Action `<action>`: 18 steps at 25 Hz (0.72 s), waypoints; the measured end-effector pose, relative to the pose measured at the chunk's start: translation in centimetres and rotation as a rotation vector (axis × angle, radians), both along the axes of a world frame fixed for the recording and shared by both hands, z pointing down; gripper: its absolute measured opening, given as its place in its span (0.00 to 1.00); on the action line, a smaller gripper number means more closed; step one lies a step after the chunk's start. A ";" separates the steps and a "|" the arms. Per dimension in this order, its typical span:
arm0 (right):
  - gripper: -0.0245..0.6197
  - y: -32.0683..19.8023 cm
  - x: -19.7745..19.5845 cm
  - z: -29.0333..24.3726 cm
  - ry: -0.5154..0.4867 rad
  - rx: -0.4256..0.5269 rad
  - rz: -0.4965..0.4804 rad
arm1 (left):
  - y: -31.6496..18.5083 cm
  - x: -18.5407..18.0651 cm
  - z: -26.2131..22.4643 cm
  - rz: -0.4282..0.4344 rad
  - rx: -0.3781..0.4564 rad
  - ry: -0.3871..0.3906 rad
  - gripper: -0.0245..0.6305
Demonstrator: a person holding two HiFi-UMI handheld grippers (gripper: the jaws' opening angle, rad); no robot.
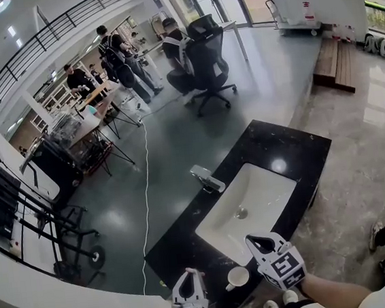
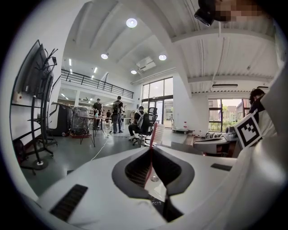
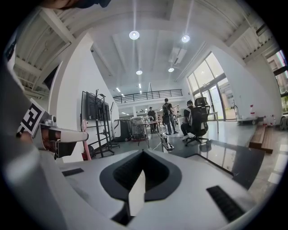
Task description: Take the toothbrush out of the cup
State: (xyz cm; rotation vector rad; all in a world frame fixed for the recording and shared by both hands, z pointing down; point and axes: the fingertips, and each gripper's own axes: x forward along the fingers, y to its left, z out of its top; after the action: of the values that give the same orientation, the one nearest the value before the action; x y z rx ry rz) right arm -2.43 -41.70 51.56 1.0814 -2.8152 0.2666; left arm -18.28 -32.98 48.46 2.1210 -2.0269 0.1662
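Note:
The toothbrush (image 2: 156,134) has a red handle and pale bristles, and it stands upright, clear of the cup, between the jaws of my left gripper (image 2: 152,150), which is shut on its handle. In the head view the left gripper (image 1: 191,275) is at the bottom edge, just left of the white cup (image 1: 237,277) on the black counter (image 1: 288,148). My right gripper (image 1: 257,241) hovers to the right of and above the cup, over the sink's near end. Its jaws (image 3: 143,152) are shut with nothing between them. The toothbrush (image 3: 84,152) also shows at the left of the right gripper view.
A white sink basin (image 1: 264,187) with a chrome faucet (image 1: 207,178) lies beyond the cup. A white cable (image 1: 145,189) runs across the floor at left. Further back are an office chair (image 1: 209,63), several people, tables and black racks (image 1: 20,209). A wooden bench (image 1: 335,63) stands at far right.

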 end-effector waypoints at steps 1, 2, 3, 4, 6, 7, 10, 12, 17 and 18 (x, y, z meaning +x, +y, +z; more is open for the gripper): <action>0.02 0.0 0.0 0.1 -0.001 -0.002 -0.001 | 0.0 0.0 0.1 -0.001 -0.001 -0.003 0.07; 0.02 0.0 0.0 0.1 -0.005 -0.004 -0.003 | 0.0 -0.1 0.2 -0.002 -0.003 -0.008 0.07; 0.02 0.0 0.0 0.0 -0.009 -0.007 -0.005 | 0.0 -0.2 0.2 -0.005 -0.005 -0.013 0.07; 0.02 0.1 -0.1 0.0 -0.013 -0.009 -0.007 | 0.0 -0.2 0.2 -0.008 -0.006 -0.017 0.07; 0.02 0.1 -0.1 0.0 -0.012 -0.006 -0.009 | 0.0 -0.2 0.1 -0.010 -0.006 -0.019 0.07; 0.02 0.2 -0.1 0.0 -0.011 -0.004 -0.011 | 0.0 -0.2 0.1 -0.011 -0.005 -0.019 0.07; 0.02 0.3 -0.1 -0.1 -0.010 -0.003 -0.010 | 0.1 -0.2 -0.1 -0.012 -0.003 -0.015 0.07; 0.02 0.4 -0.1 0.0 -0.009 -0.004 -0.011 | 0.1 -0.2 0.0 -0.009 -0.002 -0.015 0.07; 0.02 0.5 0.1 -0.2 -0.004 -0.005 -0.009 | 0.2 0.0 -0.2 -0.012 -0.007 -0.008 0.07; 0.02 0.6 0.1 -0.2 -0.003 -0.004 -0.009 | 0.3 0.1 -0.2 -0.013 -0.008 -0.006 0.07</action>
State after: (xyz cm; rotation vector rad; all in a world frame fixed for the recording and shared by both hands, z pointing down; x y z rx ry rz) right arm -2.36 -41.12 51.34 1.0682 -2.8207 0.2733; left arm -18.22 -32.69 48.30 2.1048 -2.0392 0.1794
